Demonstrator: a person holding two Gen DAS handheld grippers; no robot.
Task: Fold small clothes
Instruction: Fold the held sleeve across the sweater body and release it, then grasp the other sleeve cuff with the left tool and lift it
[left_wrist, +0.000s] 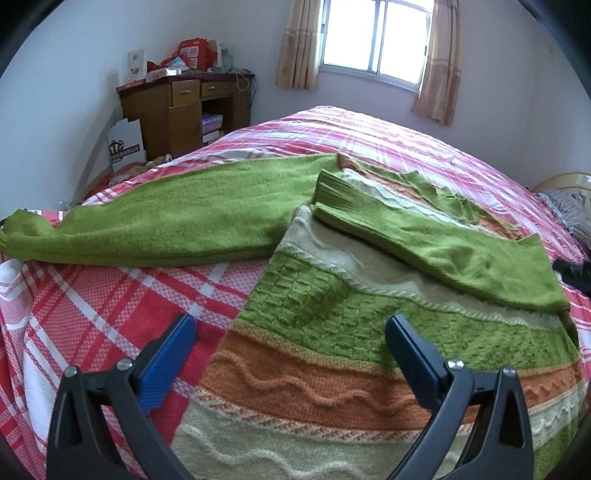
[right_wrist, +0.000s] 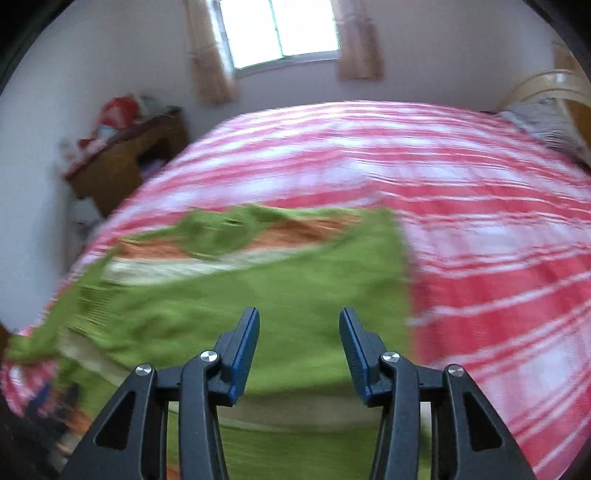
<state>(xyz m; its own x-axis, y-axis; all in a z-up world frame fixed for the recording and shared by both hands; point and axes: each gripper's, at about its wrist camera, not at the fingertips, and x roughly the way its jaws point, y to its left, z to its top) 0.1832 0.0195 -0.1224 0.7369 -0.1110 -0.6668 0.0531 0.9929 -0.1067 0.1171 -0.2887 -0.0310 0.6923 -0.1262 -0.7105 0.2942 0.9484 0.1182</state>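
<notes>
A knitted sweater (left_wrist: 332, 350) in green, orange and cream bands lies flat on the bed. One green sleeve (left_wrist: 166, 225) stretches out to the left. The other green sleeve (left_wrist: 443, 251) is folded across the body. My left gripper (left_wrist: 291, 332) is open and empty, hovering above the sweater's lower left edge. In the blurred right wrist view the sweater (right_wrist: 258, 288) fills the lower left. My right gripper (right_wrist: 299, 325) is open and empty above the folded green sleeve. A dark tip of the right gripper (left_wrist: 576, 273) shows at the right edge of the left wrist view.
The bed has a red, pink and white plaid cover (left_wrist: 92, 295). A wooden desk (left_wrist: 177, 110) with clutter stands in the far left corner. A window (left_wrist: 373, 37) with curtains is on the back wall. A headboard and pillow (right_wrist: 546, 107) are at the right.
</notes>
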